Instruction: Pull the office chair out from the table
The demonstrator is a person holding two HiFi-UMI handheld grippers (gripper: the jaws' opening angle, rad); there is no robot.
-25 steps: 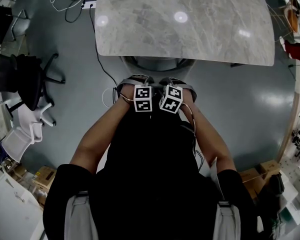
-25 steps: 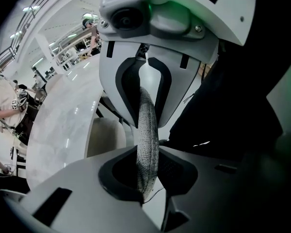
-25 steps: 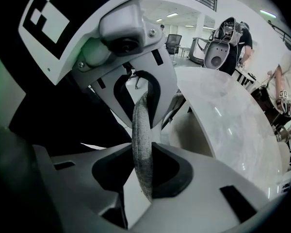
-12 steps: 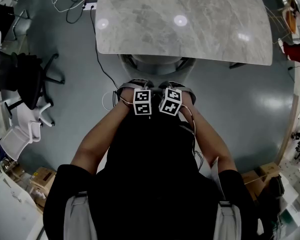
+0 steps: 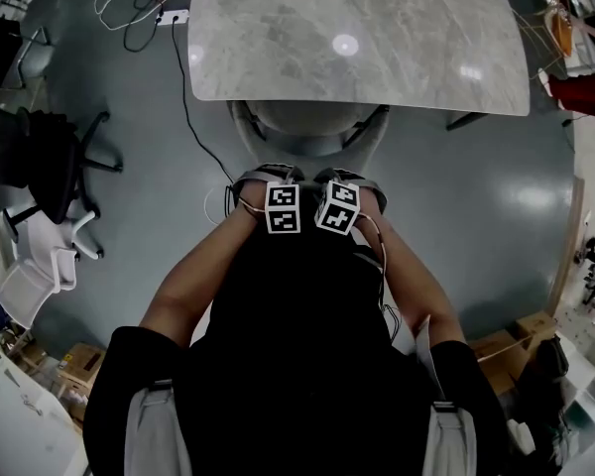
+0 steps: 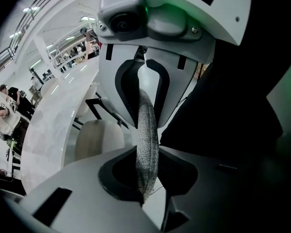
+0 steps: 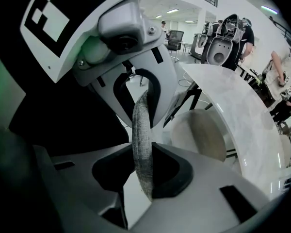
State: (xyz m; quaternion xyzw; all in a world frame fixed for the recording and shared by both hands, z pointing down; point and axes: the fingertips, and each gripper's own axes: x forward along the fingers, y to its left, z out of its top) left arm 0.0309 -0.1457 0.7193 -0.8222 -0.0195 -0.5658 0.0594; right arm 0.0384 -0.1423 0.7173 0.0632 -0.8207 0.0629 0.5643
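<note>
The pull looks to be under way. In the head view the chair (image 5: 307, 127) sits partly clear of the table (image 5: 357, 38), with the left gripper (image 5: 270, 178) and right gripper (image 5: 349, 179) side by side at its near edge; the grip itself is hard to make out from above. In the left gripper view the jaws are narrowly parted and clamped on the grey backrest (image 6: 146, 144), with the seat (image 6: 98, 139) beyond. The right gripper view shows the same hold. The next move, I judge, calls for a steady, level draw away from the table with both grips firm.
</note>
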